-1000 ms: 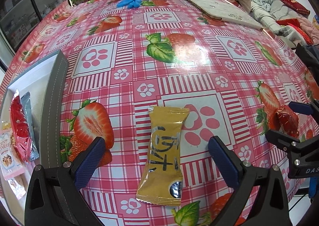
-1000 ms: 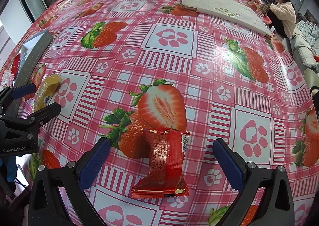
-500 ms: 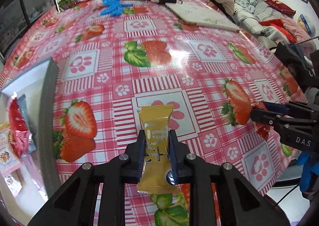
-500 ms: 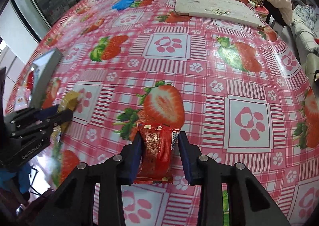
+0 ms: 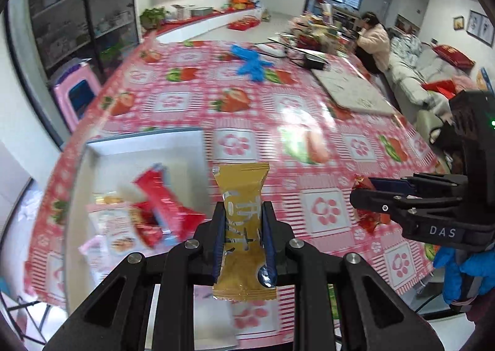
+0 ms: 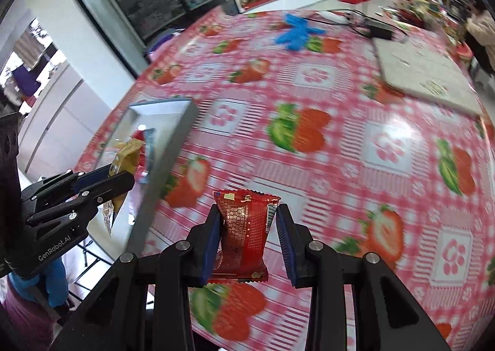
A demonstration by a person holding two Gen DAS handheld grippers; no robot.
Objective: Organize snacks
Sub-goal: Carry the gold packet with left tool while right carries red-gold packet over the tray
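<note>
1. Above the strawberry-print tablecloth (image 5: 278, 109), the gold snack packet (image 5: 243, 227) with silver characters stands upright, pinched in the left gripper (image 5: 243, 238), which reads "GenRobot.AI".
2. Beside it, the red snack packet (image 6: 246, 236) with fine print sits clamped in the right gripper (image 6: 247, 238), marked "DAS".
3. Both grippers tilt downward, off the cloth, near the white tray (image 5: 139, 147) holding other wrapped snacks (image 5: 161, 199).

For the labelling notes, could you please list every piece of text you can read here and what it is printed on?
"DAS": on the right gripper body.
"GenRobot.AI": on the left gripper body.
Gold snack packet: large silver characters, not legible.
Red snack packet: fine print, too small.
Packets in the tray: blurred.
</note>
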